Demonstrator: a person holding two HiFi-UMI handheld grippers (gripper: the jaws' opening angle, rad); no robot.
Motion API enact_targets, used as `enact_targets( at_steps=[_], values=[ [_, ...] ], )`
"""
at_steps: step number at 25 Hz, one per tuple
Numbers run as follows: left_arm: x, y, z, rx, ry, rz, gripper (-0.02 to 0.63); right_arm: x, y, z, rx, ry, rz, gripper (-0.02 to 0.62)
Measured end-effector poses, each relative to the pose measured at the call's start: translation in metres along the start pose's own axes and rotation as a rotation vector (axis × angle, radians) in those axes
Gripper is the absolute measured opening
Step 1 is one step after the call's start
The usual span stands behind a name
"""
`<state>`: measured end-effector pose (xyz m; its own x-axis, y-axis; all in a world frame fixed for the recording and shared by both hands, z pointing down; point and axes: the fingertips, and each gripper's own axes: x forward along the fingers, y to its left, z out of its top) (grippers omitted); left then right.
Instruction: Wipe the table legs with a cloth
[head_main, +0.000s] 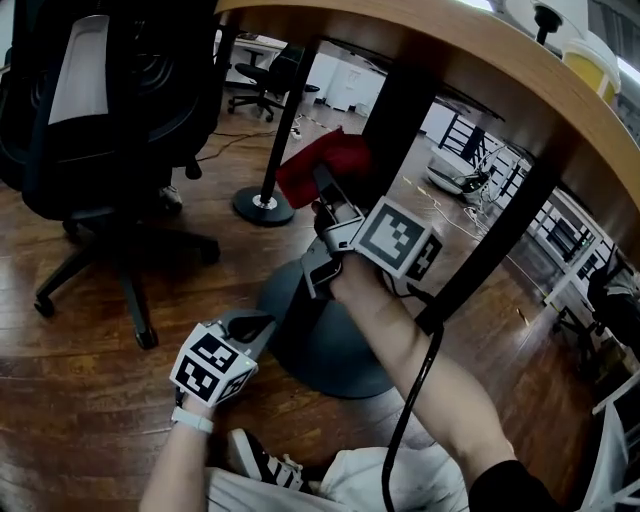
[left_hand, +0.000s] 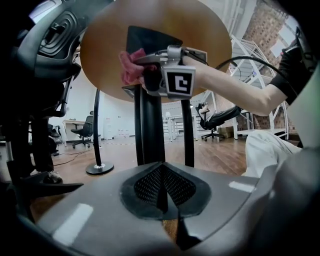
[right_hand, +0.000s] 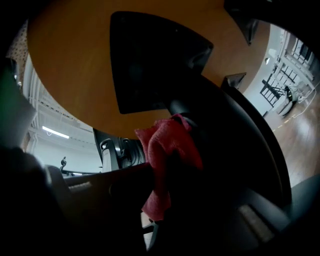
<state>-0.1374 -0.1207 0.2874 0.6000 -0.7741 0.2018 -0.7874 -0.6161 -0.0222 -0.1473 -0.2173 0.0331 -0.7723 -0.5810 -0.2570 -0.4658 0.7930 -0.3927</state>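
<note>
Right gripper (head_main: 332, 203): fingers clamped on red cloth (head_main: 322, 163), held against upper black table leg (head_main: 398, 115) just under tabletop (head_main: 470, 62), apparently for wiping contact. Left gripper (head_main: 250, 326): fingers closed, empty, idle low near pedestal base (head_main: 335, 355).

Two grippers (head_main: 247, 332) (head_main: 326, 190), one red cloth (head_main: 318, 160), one table (head_main: 450, 52), one office chair (head_main: 120, 90).

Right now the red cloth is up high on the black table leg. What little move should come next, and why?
Probably slide the right gripper down the table leg, with the red cloth pressed against it. The cloth sits near the top, just under the wooden tabletop, so the long stretch down to the round base is likely yet to be wiped.
</note>
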Motion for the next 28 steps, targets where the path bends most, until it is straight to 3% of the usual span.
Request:
enact_targets(
  at_steps=[8,15,28],
  values=[
    [-0.009,0.015,-0.003,-0.03,-0.002,0.041,-0.008,-0.034,-0.04,-0.082,0.011,0.077,-0.086,0.048],
    [-0.018,0.038,-0.013,-0.056,0.01,0.107,-0.008,-0.062,-0.08,-0.169,0.013,0.221,-0.162,0.048],
    [-0.009,0.032,-0.018,-0.035,0.038,0.075,-0.008,-0.123,-0.148,-0.329,-0.022,0.548,-0.252,0.048]
  ],
)
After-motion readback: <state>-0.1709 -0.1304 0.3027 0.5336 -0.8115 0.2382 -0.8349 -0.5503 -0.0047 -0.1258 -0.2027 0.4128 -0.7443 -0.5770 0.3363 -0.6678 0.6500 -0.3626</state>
